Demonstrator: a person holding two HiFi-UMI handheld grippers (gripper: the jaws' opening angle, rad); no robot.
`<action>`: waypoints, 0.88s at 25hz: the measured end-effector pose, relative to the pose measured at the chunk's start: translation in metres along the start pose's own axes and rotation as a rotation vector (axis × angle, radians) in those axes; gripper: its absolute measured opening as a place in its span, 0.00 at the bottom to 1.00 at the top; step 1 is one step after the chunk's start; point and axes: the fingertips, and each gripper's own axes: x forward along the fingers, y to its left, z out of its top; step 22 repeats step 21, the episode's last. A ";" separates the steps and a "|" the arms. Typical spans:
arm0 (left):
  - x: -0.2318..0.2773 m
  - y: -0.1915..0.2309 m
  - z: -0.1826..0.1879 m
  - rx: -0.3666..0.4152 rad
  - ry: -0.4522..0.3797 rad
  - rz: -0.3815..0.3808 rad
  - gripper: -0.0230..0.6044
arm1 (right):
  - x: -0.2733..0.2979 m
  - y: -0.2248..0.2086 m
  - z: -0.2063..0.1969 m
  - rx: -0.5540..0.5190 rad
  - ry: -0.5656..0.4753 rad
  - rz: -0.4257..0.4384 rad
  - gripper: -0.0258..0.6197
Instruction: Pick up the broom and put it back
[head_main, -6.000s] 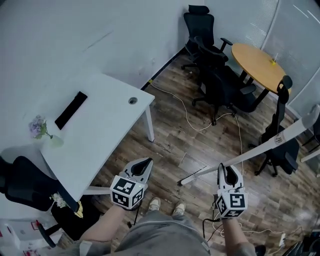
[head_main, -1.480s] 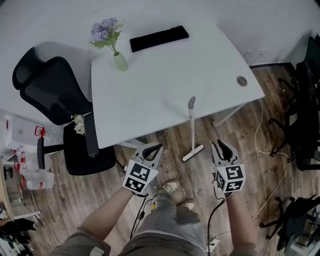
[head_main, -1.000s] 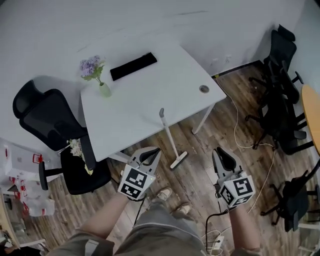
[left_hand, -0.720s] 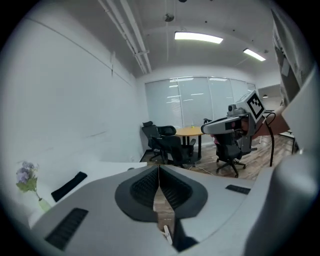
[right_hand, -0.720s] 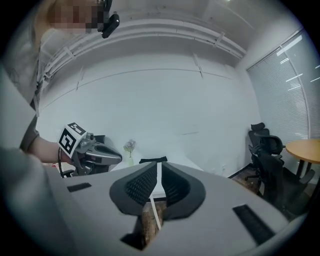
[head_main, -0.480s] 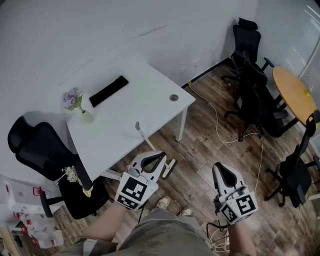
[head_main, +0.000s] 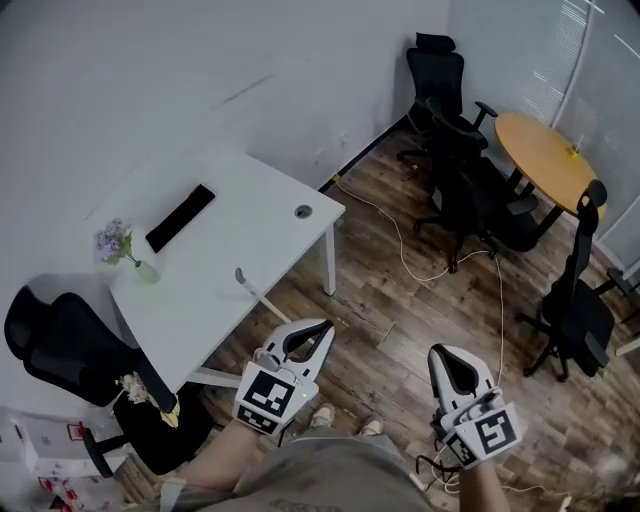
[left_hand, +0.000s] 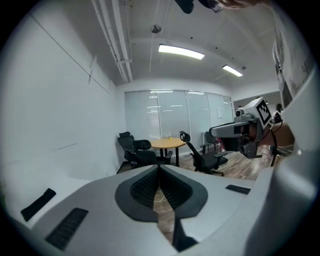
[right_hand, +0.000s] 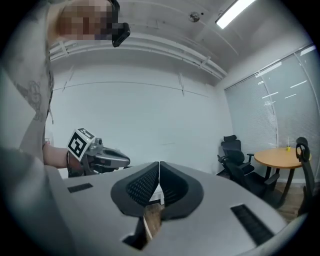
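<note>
Broom (head_main: 262, 298): it leans on the edge of the white bench (head_main: 230, 225) that faces the person, about halfway along that edge. Its grey top end sticks up over the bench top. Its low end is hidden behind the left tool.
Left tool (head_main: 322, 328): its two jaws are pressed together and there is nothing between them. It is up over the wood floor (head_main: 390, 330), in front of the broom's low end in the head view.
Right tool (head_main: 446, 353): its jaws have just been closing and now they meet, with nothing between them. It is up over the floor too, well apart from the broom.
Bench top: a small vase with purple flowers (head_main: 125, 250) stands near the left corner. A flat black thing (head_main: 180, 217) lies by the edge next to the wall. A round hole (head_main: 303, 211) is near the right corner.
Chairs: black chairs (head_main: 455, 170) stand by the far wall. One more black chair (head_main: 70, 345) stands at the left end of the bench.
</note>
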 end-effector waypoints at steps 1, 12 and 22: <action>0.003 -0.003 0.000 0.002 0.000 -0.015 0.07 | -0.004 -0.002 0.003 0.003 -0.009 -0.013 0.09; 0.017 -0.005 0.006 0.018 0.002 -0.041 0.07 | -0.008 -0.026 -0.001 -0.008 0.010 -0.095 0.09; 0.019 -0.007 0.004 0.005 0.015 -0.042 0.07 | -0.010 -0.038 -0.002 -0.010 0.030 -0.112 0.09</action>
